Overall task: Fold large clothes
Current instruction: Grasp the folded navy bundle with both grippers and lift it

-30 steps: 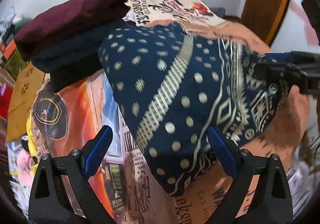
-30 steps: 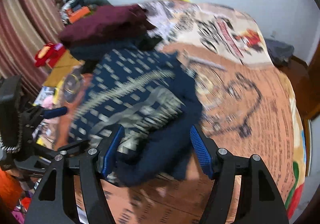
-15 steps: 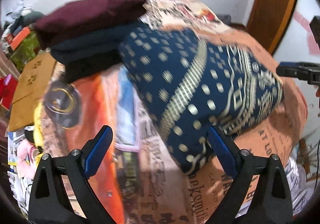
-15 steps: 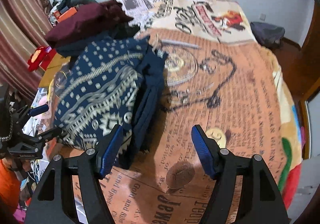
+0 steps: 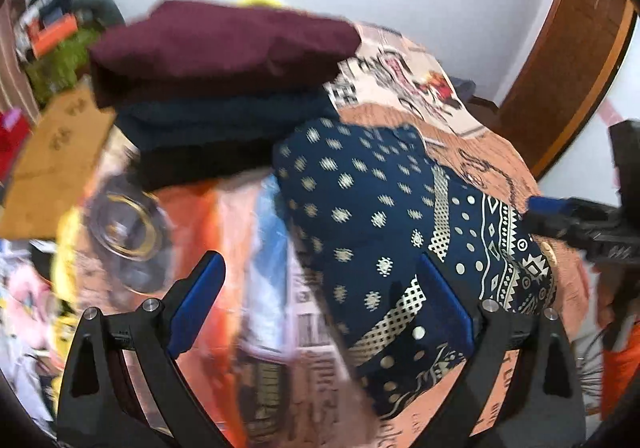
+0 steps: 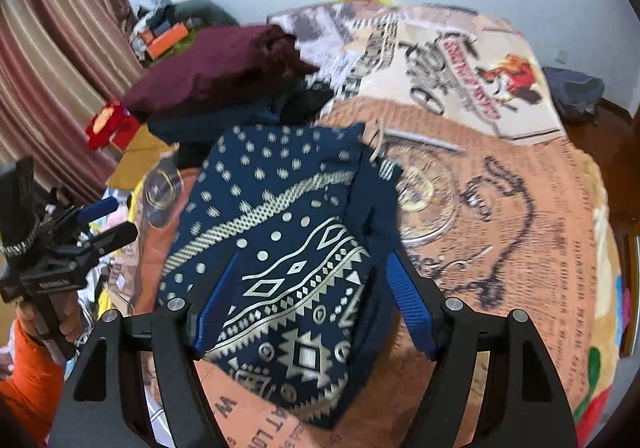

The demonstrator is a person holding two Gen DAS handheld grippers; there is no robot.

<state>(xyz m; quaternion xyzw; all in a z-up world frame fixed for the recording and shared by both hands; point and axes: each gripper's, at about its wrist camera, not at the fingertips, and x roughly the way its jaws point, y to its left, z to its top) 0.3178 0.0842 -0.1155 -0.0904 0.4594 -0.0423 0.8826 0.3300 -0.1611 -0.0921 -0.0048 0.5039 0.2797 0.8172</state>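
A navy garment with a white dotted and geometric print (image 5: 384, 224) lies folded into a thick rectangle on the printed bedspread (image 6: 520, 208); it also shows in the right wrist view (image 6: 288, 248). My left gripper (image 5: 320, 308) is open and empty, hovering over the garment's left edge. My right gripper (image 6: 312, 308) is open and empty, its jaws straddling the garment's near end from above. Each gripper shows at the edge of the other's view.
A stack of folded clothes, maroon on top (image 5: 224, 44) over dark navy ones (image 5: 224, 124), sits just behind the garment. Clutter and a yellow-brown cloth (image 5: 56, 168) lie left of the bed. A wooden door frame (image 5: 568, 60) stands at right.
The right gripper has let go of the garment's folded edge and come back over its near end. The left gripper has shifted left and lower. The garment now lies folded flat.
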